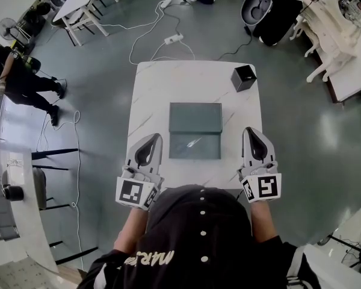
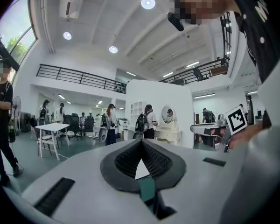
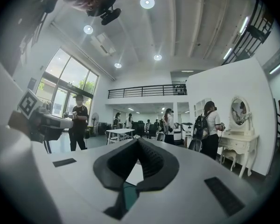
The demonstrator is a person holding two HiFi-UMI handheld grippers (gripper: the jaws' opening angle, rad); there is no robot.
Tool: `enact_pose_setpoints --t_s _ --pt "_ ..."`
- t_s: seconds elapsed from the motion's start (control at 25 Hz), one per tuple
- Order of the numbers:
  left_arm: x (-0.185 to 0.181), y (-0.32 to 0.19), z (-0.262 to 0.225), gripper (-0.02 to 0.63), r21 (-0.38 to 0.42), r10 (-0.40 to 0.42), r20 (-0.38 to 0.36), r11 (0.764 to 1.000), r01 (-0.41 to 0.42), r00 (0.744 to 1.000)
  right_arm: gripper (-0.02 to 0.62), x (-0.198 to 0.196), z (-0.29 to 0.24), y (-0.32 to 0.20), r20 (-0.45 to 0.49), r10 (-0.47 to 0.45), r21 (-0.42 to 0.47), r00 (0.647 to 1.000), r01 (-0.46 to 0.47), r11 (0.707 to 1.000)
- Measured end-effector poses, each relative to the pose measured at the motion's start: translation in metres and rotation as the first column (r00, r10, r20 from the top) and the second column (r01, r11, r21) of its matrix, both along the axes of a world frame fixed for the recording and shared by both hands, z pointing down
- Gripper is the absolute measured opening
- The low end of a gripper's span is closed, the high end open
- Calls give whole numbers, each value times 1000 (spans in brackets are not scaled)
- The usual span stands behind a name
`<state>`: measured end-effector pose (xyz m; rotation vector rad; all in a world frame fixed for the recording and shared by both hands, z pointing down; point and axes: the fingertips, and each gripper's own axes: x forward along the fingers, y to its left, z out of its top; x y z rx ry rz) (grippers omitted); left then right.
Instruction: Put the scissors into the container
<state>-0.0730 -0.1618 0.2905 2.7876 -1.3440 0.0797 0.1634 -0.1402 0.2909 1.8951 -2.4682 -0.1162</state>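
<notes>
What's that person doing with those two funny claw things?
A person holds a gripper in each hand, the left gripper and the right gripper, by the near edge of a white table. Both are shut and empty. On the table lie a flat grey case, with what looks like the scissors on it, and a black container at the far right corner. Nothing is picked up yet.

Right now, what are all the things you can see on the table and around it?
table: one, white, middle of the floor
flat box: one, dark grey-green, table's middle
silvery shape, maybe the scissors: one, on the box's near half
container: one, black, table's far right corner
power strip: one, white, floor beyond the table
bystander: one, dressed in black, floor at left
left gripper: one, grey-white, shut, table's near edge
right gripper: one, grey-white, shut, table's near edge
</notes>
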Motion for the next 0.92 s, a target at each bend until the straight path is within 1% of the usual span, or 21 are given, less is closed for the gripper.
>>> enact_pose_setpoints --t_s 0.2,0.72,0.92 --pt "0 0 0 25 2 3 0 1000 -3 1000 12 2 -1 -1 7 10 -2 1000 -10 1000" --pt "-1 1 2 25 -2 3 -10 1000 -3 1000 12 -1 -4 -3 -21 6 5 1000 -6 1000" --pt "1 2 4 25 -6 10 -2 1000 -10 1000 12 -3 -5 -2 -73 12 17 997 -11 1000"
